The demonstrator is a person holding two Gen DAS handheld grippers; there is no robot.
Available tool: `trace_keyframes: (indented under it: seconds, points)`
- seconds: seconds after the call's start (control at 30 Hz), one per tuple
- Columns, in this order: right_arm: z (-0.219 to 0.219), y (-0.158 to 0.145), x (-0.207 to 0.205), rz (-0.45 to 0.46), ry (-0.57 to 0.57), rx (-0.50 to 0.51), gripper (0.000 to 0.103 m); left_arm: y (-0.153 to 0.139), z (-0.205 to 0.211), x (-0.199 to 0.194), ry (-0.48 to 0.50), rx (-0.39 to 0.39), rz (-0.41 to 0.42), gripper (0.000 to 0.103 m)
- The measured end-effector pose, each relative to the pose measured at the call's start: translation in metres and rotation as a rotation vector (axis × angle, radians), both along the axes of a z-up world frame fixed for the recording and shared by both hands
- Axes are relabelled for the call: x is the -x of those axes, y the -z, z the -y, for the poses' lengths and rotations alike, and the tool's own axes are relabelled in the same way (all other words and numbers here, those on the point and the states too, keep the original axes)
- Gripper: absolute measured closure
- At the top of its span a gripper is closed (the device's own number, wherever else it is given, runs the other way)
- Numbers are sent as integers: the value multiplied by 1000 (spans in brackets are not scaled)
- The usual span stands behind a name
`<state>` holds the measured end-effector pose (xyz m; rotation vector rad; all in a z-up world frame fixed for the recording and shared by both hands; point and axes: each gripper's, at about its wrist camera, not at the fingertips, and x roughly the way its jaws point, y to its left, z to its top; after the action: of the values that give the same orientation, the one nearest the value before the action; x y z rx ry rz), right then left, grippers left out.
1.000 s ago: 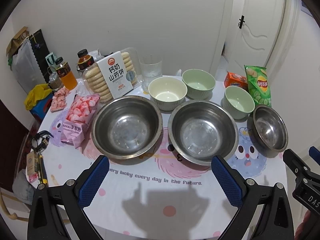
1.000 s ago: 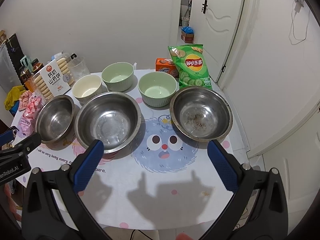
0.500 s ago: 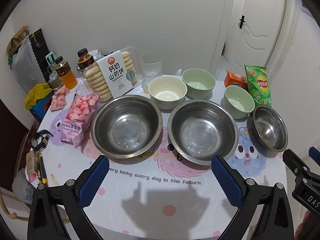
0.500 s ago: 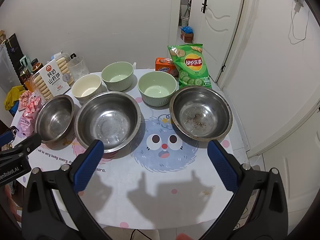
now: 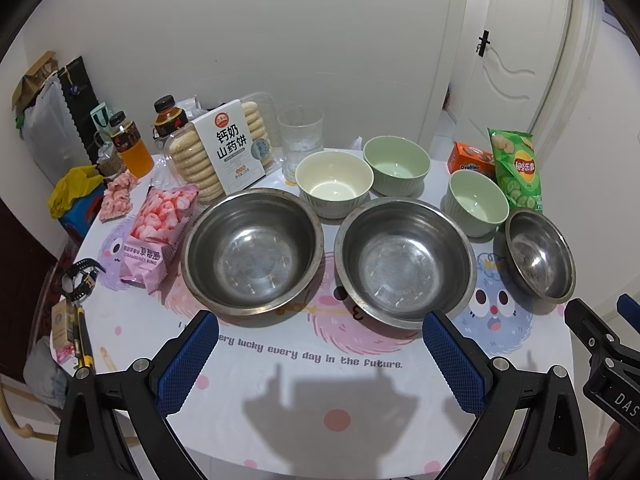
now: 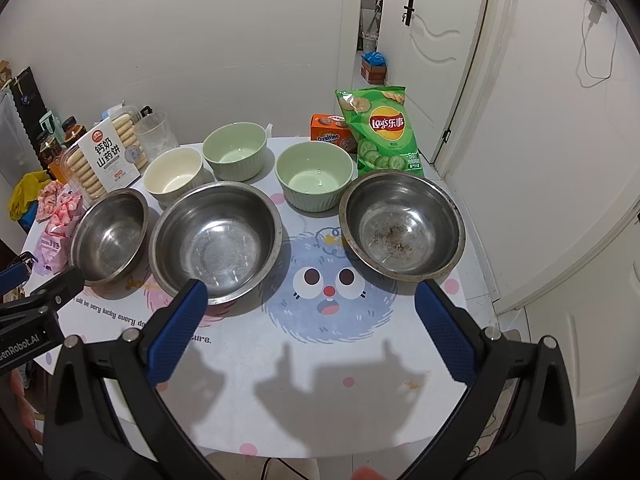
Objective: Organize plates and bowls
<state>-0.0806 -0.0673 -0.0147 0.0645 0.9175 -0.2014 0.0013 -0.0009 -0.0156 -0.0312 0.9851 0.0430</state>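
Note:
Three steel bowls stand in a row on the table: a left one point(image 5: 252, 250) point(image 6: 110, 236), a middle one point(image 5: 404, 260) point(image 6: 216, 240) and a right one point(image 5: 538, 254) point(image 6: 402, 224) with crumbs inside. Behind them stand a cream bowl point(image 5: 334, 182) point(image 6: 174, 174) and two green bowls point(image 5: 396, 164) point(image 5: 476, 202) point(image 6: 234, 150) point(image 6: 314, 174). My left gripper point(image 5: 320, 354) is open and empty, above the table's front edge before the left and middle steel bowls. My right gripper point(image 6: 310, 330) is open and empty before the middle and right steel bowls.
A biscuit box point(image 5: 230, 148), a clear cup point(image 5: 300, 138), bottles point(image 5: 128, 146) and pink snack bags point(image 5: 158, 236) crowd the back left. A green crisps bag point(image 6: 380, 130) and an orange box point(image 6: 330, 134) stand at the back right. A white door point(image 6: 436, 40) is behind.

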Motion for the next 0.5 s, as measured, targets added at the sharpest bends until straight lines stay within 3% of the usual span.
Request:
trace_keyframes:
  seconds: [0.5]
  points:
    - [0,2,-1,-7,5,3,0,2,2,1,-1,0,-7,0]
